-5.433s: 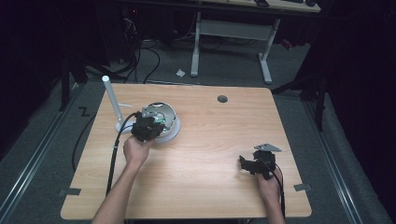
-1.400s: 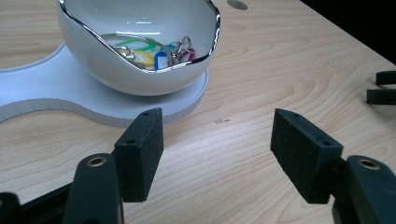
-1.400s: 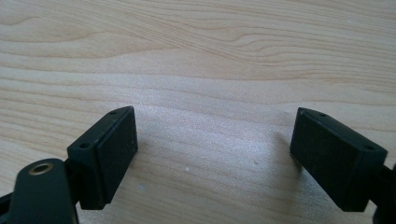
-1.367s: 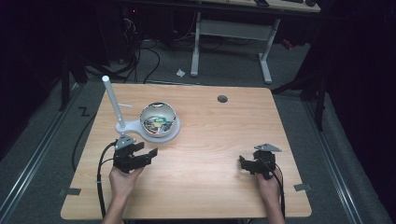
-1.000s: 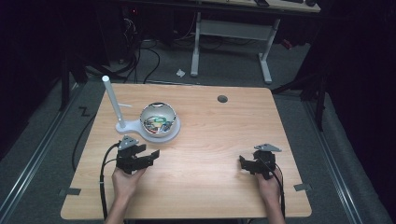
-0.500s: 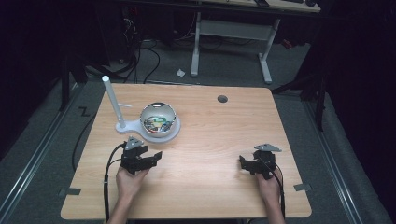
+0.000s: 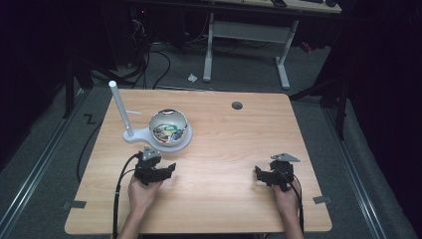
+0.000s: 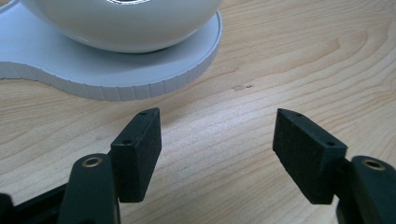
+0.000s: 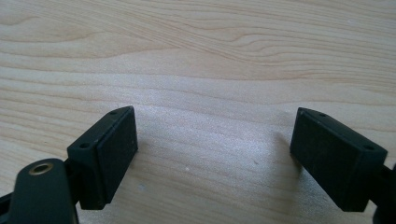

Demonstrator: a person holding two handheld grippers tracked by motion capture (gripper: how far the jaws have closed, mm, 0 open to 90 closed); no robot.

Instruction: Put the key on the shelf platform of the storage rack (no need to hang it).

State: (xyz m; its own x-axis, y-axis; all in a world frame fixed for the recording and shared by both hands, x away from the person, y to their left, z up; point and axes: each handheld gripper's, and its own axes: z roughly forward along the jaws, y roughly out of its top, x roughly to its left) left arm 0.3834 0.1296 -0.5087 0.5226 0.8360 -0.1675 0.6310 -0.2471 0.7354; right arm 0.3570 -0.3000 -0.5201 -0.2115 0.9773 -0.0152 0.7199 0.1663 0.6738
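A white bowl [image 7: 169,129] holding several small colourful items sits on a flat white base [image 7: 142,135] with an upright white post [image 7: 119,107], at the table's left middle. My left gripper [image 7: 166,169] rests low on the wood just in front of the bowl, jaws wide apart with nothing between them. In the left gripper view, my left gripper [image 8: 217,147] looks at the bowl [image 8: 126,23] and its base [image 8: 107,70] close ahead. My right gripper [image 7: 261,174] lies on the table at the right front, open and empty. In its own view, my right gripper [image 9: 215,154] faces bare wood.
The wooden table [image 7: 224,144] has a round cable hole [image 7: 237,105] near its far edge. Beyond it stand a white desk frame [image 7: 246,35] and floor cables [image 7: 154,55]. Grey tape marks [image 7: 322,200] sit at the table's front corners.
My left gripper left the bowl, drew back toward the front edge, then shifted right and down onto the wood. The bowl's contents are uncovered. The right gripper has stayed put.
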